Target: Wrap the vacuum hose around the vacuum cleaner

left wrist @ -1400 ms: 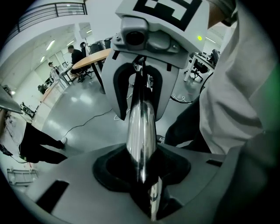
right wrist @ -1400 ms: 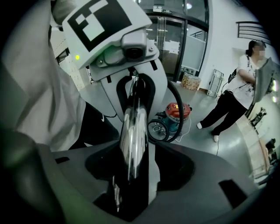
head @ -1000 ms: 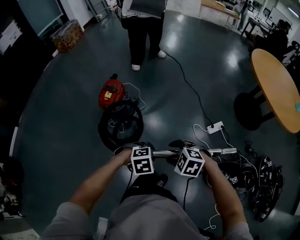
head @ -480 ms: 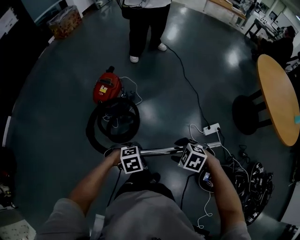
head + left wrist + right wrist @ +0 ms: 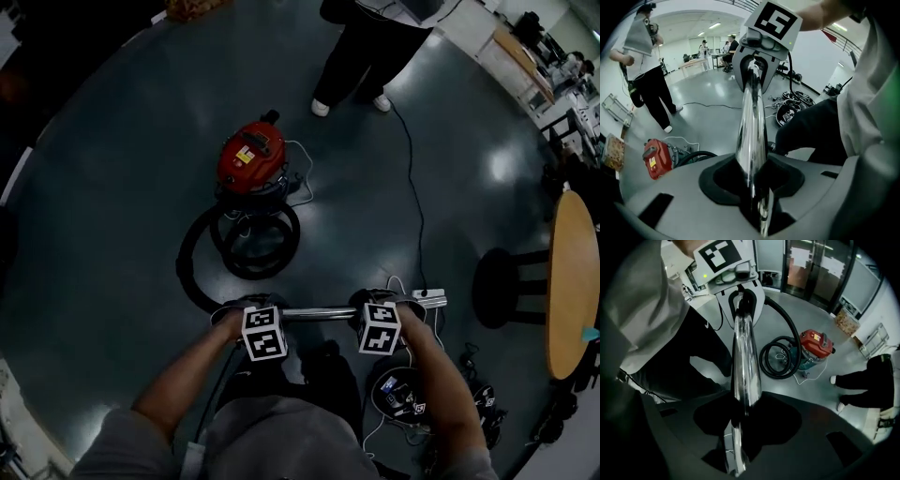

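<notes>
**Right gripper re-clamps the wand; hose still to be wrapped**

Left gripper: jaws partly closed, pads tight on the chrome wand, firm hold. Right gripper: jaws have just been closing. The wand runs between them and now looks seated against the pads, so both grippers appear to grip it. The wand lies level between the two grippers in front of the person's knees, above the floor.

Meaning for the task: my read is that the right grip is re-set and the wand end is under two-handed control. That makes it ready to be carried toward the vacuum. No wrapping is done yet.

Outward: the black hose lies coiled in loose loops on the floor just in front of the red vacuum cleaner, touching its base. A longer loop swings out to the left and back to the wand. Hose is not around the body. A power strip sits just past the right gripper. A round table is at far right, and a standing person is beyond the vacuum.

Versus the earlier frame:
- The head view has swung, so the vacuum sits higher and nearer centre.
- The bystander has shifted to upper right.
- The table has moved down the right edge.
- The grippers sit lower, and the wand is still level.
</notes>
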Motion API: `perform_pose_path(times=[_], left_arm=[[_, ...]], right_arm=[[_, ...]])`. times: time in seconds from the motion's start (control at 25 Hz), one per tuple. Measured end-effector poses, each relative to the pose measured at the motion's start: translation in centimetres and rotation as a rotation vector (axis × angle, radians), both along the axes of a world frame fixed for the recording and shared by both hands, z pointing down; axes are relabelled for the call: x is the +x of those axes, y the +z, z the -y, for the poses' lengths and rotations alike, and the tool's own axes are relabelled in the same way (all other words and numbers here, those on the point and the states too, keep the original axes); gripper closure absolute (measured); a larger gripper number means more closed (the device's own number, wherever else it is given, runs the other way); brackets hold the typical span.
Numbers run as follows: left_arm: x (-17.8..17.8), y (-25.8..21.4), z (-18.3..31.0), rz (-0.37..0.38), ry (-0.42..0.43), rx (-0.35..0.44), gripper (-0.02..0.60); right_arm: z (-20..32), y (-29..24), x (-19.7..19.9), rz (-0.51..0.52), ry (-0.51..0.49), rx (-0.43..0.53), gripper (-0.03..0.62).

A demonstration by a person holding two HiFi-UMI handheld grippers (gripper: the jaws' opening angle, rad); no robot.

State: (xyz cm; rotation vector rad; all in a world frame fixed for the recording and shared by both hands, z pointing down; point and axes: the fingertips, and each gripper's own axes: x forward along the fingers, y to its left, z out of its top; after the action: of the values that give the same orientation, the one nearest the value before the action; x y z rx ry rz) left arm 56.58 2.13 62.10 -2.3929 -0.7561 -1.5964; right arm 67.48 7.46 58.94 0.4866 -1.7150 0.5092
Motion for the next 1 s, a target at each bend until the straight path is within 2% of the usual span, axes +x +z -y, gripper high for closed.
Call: perform_pose_path(times=[0.2,0.4,0.52,0.72,0.84,1.0], left_arm=[[0.6,5.5,0.8,0.004,-0.120,-0.045,0.431],[1.5,12.4,1.1,0.008,-0.205,0.016,0.431],[1.8,16.4,0.6,0.019,-0.239,0.043,0.431],[2.8,23.9,0.5,0.021,-0.310,0.038,0.431],[3.1,29.2,1.1,0.047,-0.328,0.036,0.430],[3.2,35.0,1.5,0.086,-0.336,-0.032,0.430]], right_arm=[[2.4,5.2,1.2,0.019,-0.127,-0.006,0.434],[3.2,12.4,2.5,0.030,-0.218,0.012,0.434],[2.9,17.0,3.1,0.050,-0.258,0.025,0.434],[3.8,24.9,4.0,0.078,-0.338,0.049,0.436],[4.7,29.9,4.3,0.109,-0.362,0.052,0.437],[5.4,36.1,4.4,0.135,-0.370,0.050,0.439]])
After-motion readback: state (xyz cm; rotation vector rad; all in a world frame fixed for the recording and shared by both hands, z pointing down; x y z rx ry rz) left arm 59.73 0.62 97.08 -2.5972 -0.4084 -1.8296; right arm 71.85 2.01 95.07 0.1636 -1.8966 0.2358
